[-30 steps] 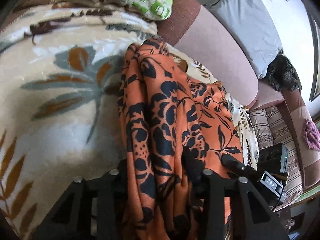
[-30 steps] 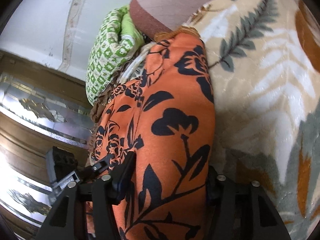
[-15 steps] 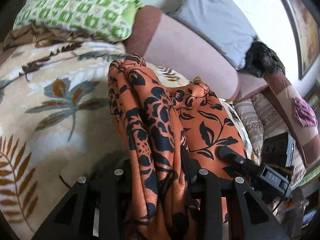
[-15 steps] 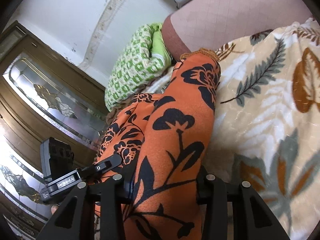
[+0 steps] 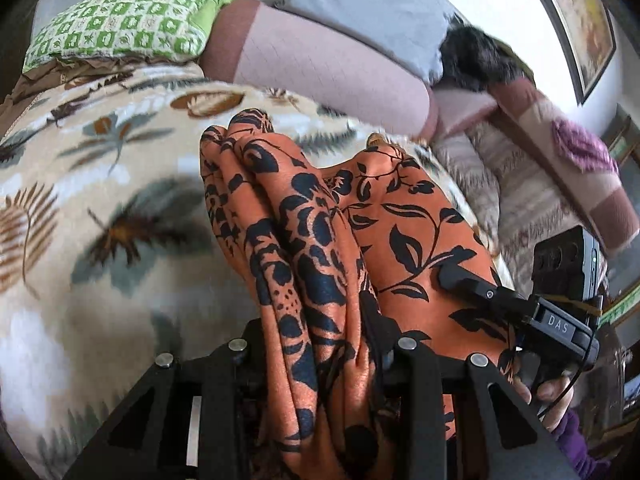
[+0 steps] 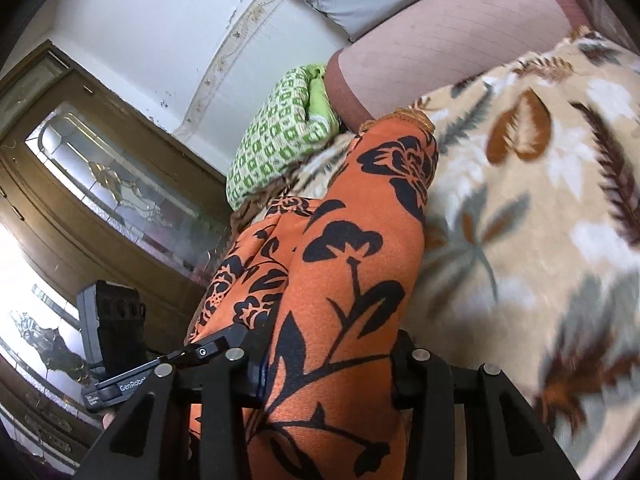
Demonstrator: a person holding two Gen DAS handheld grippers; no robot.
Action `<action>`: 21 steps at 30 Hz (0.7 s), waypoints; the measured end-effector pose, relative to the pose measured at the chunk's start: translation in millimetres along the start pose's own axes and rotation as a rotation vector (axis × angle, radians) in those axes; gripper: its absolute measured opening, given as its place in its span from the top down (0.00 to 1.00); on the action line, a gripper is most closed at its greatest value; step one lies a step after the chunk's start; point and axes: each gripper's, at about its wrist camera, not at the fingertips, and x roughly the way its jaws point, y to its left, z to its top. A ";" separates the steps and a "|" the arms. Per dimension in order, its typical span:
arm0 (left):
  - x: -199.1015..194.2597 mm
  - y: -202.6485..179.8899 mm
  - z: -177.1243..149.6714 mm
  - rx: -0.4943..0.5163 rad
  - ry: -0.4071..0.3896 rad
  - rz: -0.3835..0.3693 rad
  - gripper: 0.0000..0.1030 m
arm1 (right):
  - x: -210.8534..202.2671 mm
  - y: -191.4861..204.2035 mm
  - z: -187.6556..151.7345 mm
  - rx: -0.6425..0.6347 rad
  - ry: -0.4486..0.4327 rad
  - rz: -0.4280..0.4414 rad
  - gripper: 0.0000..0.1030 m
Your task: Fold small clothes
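- The orange cloth with the black flower print [image 5: 320, 240] lay gathered in long pleats on the cream fleece blanket with leaf patterns [image 5: 100, 208], its far end reaching toward the pink quilted sofa back [image 5: 332, 68].
- The left gripper [image 5: 320, 360] was clenched on a bunched, many-layered edge of that cloth, at the end farthest from the sofa back.
- The right gripper [image 6: 324, 356] was likewise closed on a smoother panel of the same cloth [image 6: 360, 248], just beside its partner.
- I judged a fold to be midway: both near corners held and lifted, ready to be carried toward the sofa back and laid over the far end.
- That move would call for both hands travelling level and together, since the left bundle looked loose and could slip apart.
- Compared with a second ago, both cameras had tilted up: more of the sofa back, the grey pillow [image 5: 372, 12] and the green checked cushion [image 5: 120, 20] showed, and the cloth looked drawn nearer.
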 end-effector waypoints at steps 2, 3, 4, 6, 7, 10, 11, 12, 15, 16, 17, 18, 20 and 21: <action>3.2 -3.7 -16.0 -0.005 0.024 0.025 0.65 | -0.6 -9.9 -10.6 0.033 0.027 -0.004 0.58; 5.1 -4.1 -22.4 -0.011 0.034 0.036 0.65 | 1.7 -14.3 -13.5 0.048 0.047 -0.008 0.58; 8.1 -3.8 -29.0 -0.019 0.046 0.046 0.65 | 5.2 -17.9 -16.7 0.055 0.072 -0.020 0.58; 18.2 1.2 -43.8 -0.045 0.078 0.074 0.65 | 12.5 -24.6 -24.2 0.048 0.117 -0.066 0.58; 21.4 2.9 -48.7 -0.053 0.084 0.082 0.65 | 15.9 -27.7 -26.5 0.055 0.130 -0.088 0.58; 27.9 14.4 -61.4 -0.090 0.093 0.100 0.63 | 18.6 -44.2 -32.6 0.094 0.173 -0.122 0.57; 29.0 17.3 -63.5 -0.099 0.099 0.097 0.61 | 19.8 -52.0 -34.4 0.125 0.193 -0.135 0.55; 28.8 18.6 -65.4 -0.107 0.104 0.097 0.59 | 19.5 -60.5 -36.7 0.163 0.211 -0.152 0.47; 23.9 16.2 -67.8 -0.095 0.103 0.138 0.50 | 9.5 -65.0 -39.6 0.191 0.199 -0.192 0.38; 20.6 14.4 -68.7 -0.083 0.102 0.161 0.47 | 4.4 -61.4 -39.2 0.174 0.185 -0.215 0.37; 14.7 10.5 -70.2 -0.066 0.098 0.187 0.46 | -6.1 -54.4 -39.0 0.138 0.150 -0.241 0.37; 9.7 7.3 -70.6 -0.049 0.093 0.208 0.46 | -12.6 -48.4 -37.5 0.113 0.122 -0.255 0.37; -2.4 -1.3 -71.4 0.004 0.063 0.248 0.46 | -31.3 -37.2 -34.6 0.069 0.056 -0.279 0.37; -7.6 -6.1 -72.1 0.034 0.046 0.276 0.45 | -42.2 -29.1 -31.1 0.039 0.008 -0.285 0.37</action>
